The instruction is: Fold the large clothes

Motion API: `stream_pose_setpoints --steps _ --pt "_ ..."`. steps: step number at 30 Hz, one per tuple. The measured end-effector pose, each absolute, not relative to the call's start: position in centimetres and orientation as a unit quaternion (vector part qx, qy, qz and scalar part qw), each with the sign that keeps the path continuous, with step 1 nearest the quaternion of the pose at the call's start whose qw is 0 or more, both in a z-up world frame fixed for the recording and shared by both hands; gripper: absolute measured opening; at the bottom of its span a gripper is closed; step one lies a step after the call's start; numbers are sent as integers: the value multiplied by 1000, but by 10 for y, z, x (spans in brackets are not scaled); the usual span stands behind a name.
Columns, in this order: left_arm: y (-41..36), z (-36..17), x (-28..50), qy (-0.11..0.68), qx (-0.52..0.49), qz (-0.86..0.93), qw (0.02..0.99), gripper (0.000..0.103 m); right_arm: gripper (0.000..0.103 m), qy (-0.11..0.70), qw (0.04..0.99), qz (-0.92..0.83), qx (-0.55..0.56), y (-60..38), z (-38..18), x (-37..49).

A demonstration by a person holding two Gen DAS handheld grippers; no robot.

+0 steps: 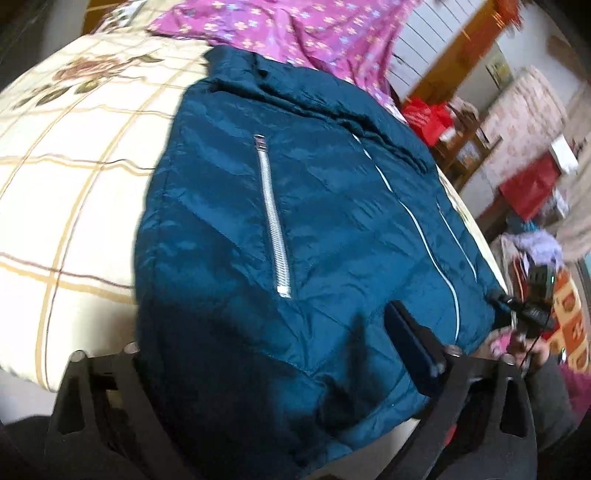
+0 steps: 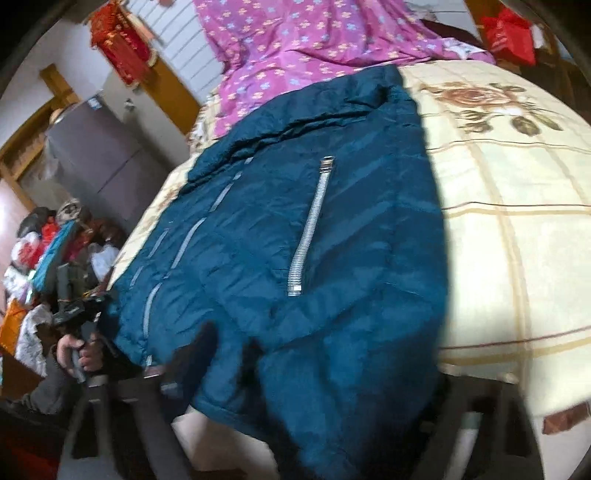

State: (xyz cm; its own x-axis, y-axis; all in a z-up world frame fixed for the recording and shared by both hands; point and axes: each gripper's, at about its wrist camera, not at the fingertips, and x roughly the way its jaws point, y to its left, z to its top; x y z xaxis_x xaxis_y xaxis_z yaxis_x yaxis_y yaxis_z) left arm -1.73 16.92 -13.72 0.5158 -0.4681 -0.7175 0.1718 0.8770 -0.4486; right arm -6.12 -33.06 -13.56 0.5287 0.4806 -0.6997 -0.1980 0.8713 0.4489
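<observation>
Two tongs, left (image 1: 258, 373) and right (image 2: 295, 373), each pinch jacket (image 1: 295, 221) hem at bed (image 1: 74, 184) near edge, jaws closed on fabric, readying fold.

Teal jacket (image 1: 314, 229), silver zips; cream checked floral bedspread (image 1: 74, 166); pink flowered sheet (image 1: 288, 29).

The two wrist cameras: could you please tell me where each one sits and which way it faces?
Left wrist: on the left gripper at the bed's near edge, facing along the teal jacket toward the pink quilt; the other gripper shows at right.
Right wrist: on the right gripper, facing likewise; a hand shows at left.
Shared: jacket, its silver pocket zipper, checked bedspread, quilt.
</observation>
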Motion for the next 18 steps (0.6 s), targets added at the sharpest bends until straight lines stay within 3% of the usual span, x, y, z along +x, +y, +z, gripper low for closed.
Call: stream_pose_setpoints --steps 1,3,6,12,18 --pt "171 -137 -18 456 -164 -177 857 80 51 447 858 186 171 -337 -138 -60" --pt "175 -137 -18 460 -158 -155 860 44 34 449 856 177 187 -345 -140 -60" --pt "178 -138 -20 465 -155 -142 860 25 31 451 860 169 171 -341 -139 -61" --pt "178 -123 -32 444 -119 -136 877 13 22 413 882 156 167 -326 -121 -76" --pt "203 -110 -38 430 -149 -118 883 11 18 367 900 133 192 -323 -108 -107"
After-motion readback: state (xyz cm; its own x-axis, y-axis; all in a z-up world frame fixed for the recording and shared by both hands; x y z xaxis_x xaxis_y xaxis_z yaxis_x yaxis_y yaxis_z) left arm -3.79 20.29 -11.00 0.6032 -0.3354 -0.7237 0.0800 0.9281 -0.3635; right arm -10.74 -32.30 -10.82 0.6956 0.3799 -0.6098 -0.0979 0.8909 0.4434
